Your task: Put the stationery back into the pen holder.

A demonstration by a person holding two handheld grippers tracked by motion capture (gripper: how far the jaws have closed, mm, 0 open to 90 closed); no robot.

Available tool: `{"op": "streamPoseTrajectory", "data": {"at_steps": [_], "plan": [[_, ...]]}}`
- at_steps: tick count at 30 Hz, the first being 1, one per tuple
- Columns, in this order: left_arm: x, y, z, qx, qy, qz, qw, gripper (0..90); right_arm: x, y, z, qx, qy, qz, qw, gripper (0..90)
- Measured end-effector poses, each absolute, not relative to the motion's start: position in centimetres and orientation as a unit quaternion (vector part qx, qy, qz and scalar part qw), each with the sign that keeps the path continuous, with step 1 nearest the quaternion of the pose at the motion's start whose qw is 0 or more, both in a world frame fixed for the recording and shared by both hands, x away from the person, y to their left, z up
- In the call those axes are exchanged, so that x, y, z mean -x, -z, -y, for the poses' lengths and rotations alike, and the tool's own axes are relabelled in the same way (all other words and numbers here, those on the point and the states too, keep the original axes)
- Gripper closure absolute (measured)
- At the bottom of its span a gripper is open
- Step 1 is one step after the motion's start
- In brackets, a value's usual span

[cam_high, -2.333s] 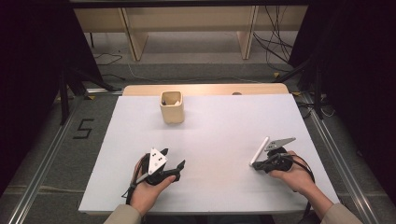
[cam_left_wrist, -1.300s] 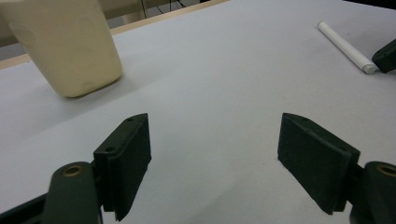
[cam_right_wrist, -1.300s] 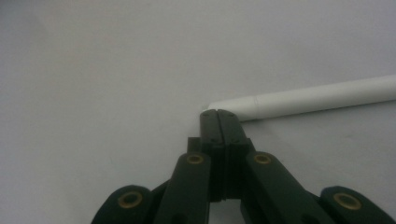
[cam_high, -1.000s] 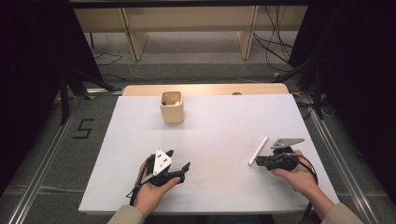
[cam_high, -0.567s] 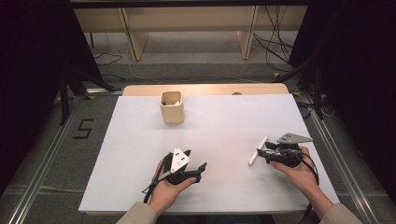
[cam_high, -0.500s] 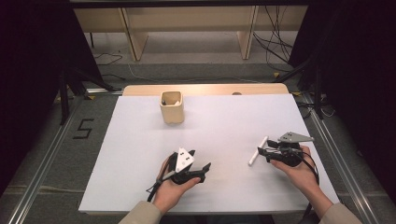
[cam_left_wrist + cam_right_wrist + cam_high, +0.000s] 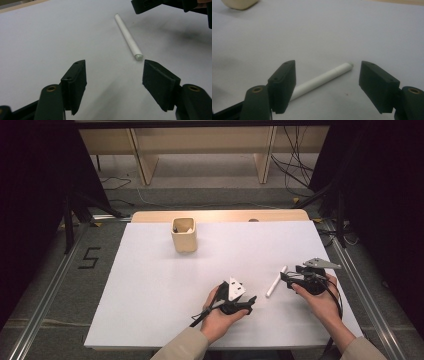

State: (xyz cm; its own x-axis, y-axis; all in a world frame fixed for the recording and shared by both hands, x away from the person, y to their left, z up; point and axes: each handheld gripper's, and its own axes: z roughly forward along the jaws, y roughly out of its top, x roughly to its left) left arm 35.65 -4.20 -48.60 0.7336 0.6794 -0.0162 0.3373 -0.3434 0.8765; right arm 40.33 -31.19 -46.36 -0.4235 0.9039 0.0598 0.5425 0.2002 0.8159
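**White stick released on the sheet between two open grippers**

Stick (image 7: 276,281), white and slim, is seen lying flat on the white table cover (image 7: 150,285), well apart from the beige cup (image 7: 183,234) that stands near the far edge. It is held by nothing. The right gripper (image 7: 286,278) is placed just beside it, on its right side in the high view; its jaws have just been opening, and in the right gripper view the stick (image 7: 322,78) is seen lying slantwise on the sheet between them, with one end hidden behind the left-hand jaw and no pad pressed on it. The left gripper (image 7: 252,300) is pointed toward the stick from the near left; its jaws have just been closing somewhat, yet a wide gap is left and nothing is gripped. In the left gripper view the rounded end of the stick (image 7: 128,37) is found just ahead of the right-hand jaw, not touched, and part of the other gripper is seen at the top right corner.
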Motion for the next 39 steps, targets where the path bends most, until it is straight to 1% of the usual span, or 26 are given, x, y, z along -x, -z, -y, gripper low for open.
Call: {"op": "streamPoseTrajectory", "data": {"at_steps": [5,11,16,20,22,26,29,39], "plan": [[-36.2,48.7,6.7,-0.805,-0.181,-0.313,0.470,38.3,-40.4,46.3,31.3,-0.494,-0.403,-0.735,0.229,28.9],[-36.6,48.9,9.1,-0.802,-0.187,-0.327,0.463,41.2,-40.4,46.3,31.3,-0.493,-0.405,-0.732,0.236,28.9],[-37.0,49.2,10.4,-0.802,-0.187,-0.341,0.453,45.0,-40.3,46.2,31.4,-0.494,-0.408,-0.730,0.239,29.0],[-37.1,49.5,10.9,-0.810,-0.191,-0.336,0.441,47.0,-40.3,46.2,31.4,-0.493,-0.408,-0.730,0.239,29.0],[-37.2,49.6,11.1,-0.813,-0.184,-0.338,0.437,47.9,-40.3,46.2,31.4,-0.493,-0.408,-0.730,0.239,29.0],[-37.3,49.6,11.2,-0.815,-0.187,-0.338,0.431,51.5,-40.3,46.1,31.4,-0.495,-0.409,-0.727,0.242,29.1],[-37.2,49.6,11.4,-0.817,-0.179,-0.344,0.428,54.2,-40.3,46.1,31.5,-0.497,-0.409,-0.726,0.242,29.1],[-37.0,49.3,12.6,-0.827,-0.186,-0.347,0.401,61.5,-40.3,46.1,31.5,-0.498,-0.411,-0.725,0.242,29.3]]}}
